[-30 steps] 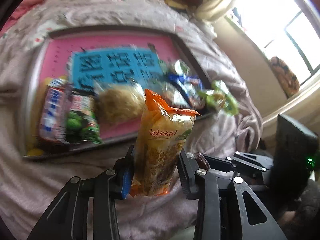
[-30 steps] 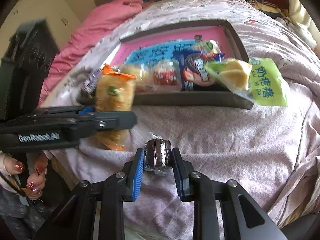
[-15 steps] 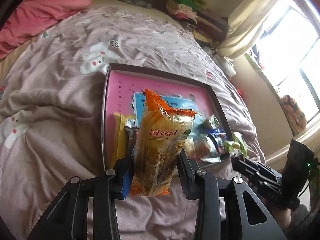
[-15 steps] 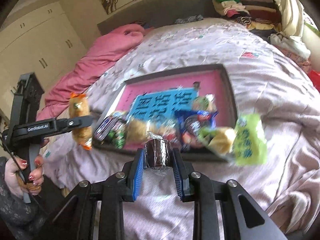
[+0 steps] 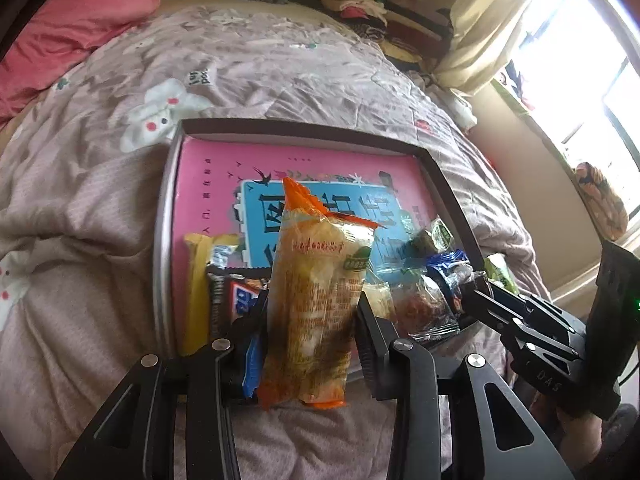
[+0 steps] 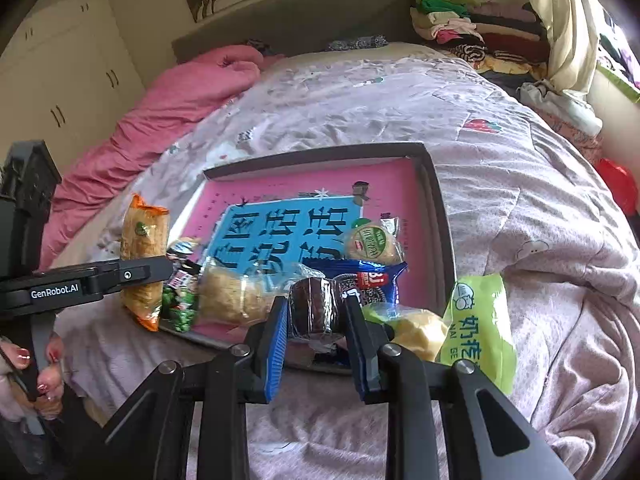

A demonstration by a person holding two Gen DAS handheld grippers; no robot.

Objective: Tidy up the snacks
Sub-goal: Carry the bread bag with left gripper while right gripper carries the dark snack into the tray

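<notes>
The orange snack packet [image 5: 316,312] stands upright, clamped in the left gripper [image 5: 312,336] above the tray's [image 5: 164,248] near edge; the right gripper [image 6: 316,332] has its jaws closed on a dark wrapped cake [image 6: 314,308]. Carrying step in hand; next, each needs a free spot among the tray's near-edge snacks. Packets behind both loads are hidden, labels unreadable.

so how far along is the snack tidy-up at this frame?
Done: a row of packets lies along the near edge of the tray. In hand: left gripper is shut on the orange packet, right gripper on the dark wrapped cake, both above the near edge. Left: place those two; the green packet hangs over the rim onto the quilt.
</notes>
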